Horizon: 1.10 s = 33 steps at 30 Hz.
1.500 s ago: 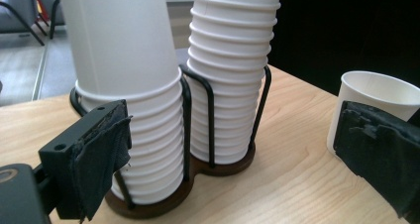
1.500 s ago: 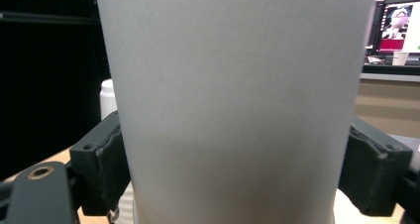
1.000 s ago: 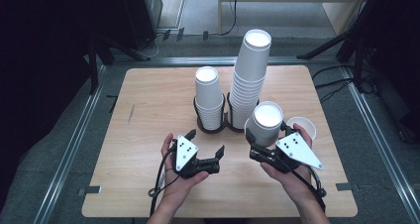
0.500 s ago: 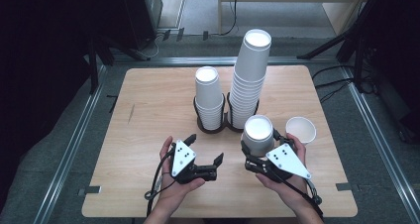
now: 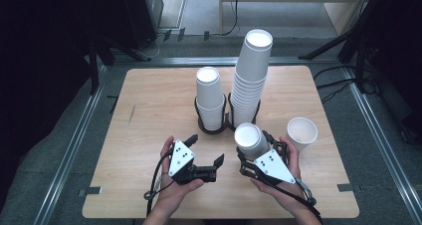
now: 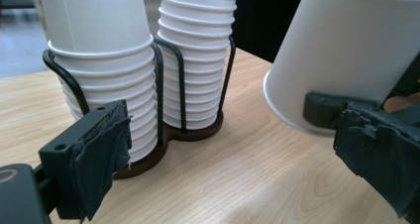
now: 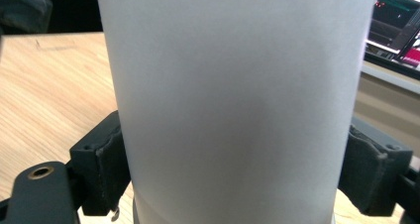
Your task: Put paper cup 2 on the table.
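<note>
My right gripper (image 5: 256, 149) is shut on a white paper cup (image 5: 250, 139), held mouth-down and slightly tilted just above the table, in front of the rack. In the right gripper view the cup (image 7: 233, 100) stands between both pads (image 7: 106, 167), which press its sides. My left gripper (image 5: 205, 150) is open and has nothing in it, a little left of the cup. The left gripper view looks between its jaws (image 6: 237, 159) at the rack and shows the held cup (image 6: 346, 50) at the right.
A black wire rack (image 5: 226, 124) at mid-table holds a short stack of inverted cups (image 5: 209, 98) and a tall one (image 5: 251, 75). One loose cup (image 5: 302, 133) stands mouth-up to the right of my right hand. The wooden table (image 5: 149, 105) ends close behind the rack.
My right gripper has brought the cup down and to the left, toward the person, away from the loose cup. The left gripper has hardly moved.
</note>
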Motion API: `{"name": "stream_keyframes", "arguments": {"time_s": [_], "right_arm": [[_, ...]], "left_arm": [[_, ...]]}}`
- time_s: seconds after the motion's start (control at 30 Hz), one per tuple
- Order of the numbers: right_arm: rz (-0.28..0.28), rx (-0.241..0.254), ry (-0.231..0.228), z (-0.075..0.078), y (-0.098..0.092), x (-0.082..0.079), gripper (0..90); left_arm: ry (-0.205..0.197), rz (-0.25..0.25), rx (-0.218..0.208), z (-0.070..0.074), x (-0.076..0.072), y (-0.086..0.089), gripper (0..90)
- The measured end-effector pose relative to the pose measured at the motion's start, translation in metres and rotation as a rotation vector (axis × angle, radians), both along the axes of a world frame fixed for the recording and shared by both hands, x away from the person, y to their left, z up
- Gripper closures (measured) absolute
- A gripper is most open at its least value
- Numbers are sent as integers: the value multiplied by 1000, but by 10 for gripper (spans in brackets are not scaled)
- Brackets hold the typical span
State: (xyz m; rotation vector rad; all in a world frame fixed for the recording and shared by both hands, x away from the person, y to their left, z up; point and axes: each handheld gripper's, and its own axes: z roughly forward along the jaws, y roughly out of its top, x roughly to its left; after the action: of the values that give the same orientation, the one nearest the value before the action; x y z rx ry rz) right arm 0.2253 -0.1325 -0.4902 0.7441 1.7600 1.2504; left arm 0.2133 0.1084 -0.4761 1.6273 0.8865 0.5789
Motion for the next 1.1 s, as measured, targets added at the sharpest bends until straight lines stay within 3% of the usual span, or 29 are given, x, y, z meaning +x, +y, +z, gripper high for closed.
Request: {"name": "stream_keyframes", "arguments": {"time_s": [0.1, 0.6, 1.1], "right_arm": [[-8, -37, -17, -4, 2, 0, 139], [-15, -289, -156, -20, 13, -4, 139], [27, -420, -239, -29, 19, -9, 139]], "left_arm": [[13, -21, -20, 0, 0, 0, 16], [44, -129, -24, 1, -2, -6, 17], [66, -206, -24, -1, -4, -14, 18]]}}
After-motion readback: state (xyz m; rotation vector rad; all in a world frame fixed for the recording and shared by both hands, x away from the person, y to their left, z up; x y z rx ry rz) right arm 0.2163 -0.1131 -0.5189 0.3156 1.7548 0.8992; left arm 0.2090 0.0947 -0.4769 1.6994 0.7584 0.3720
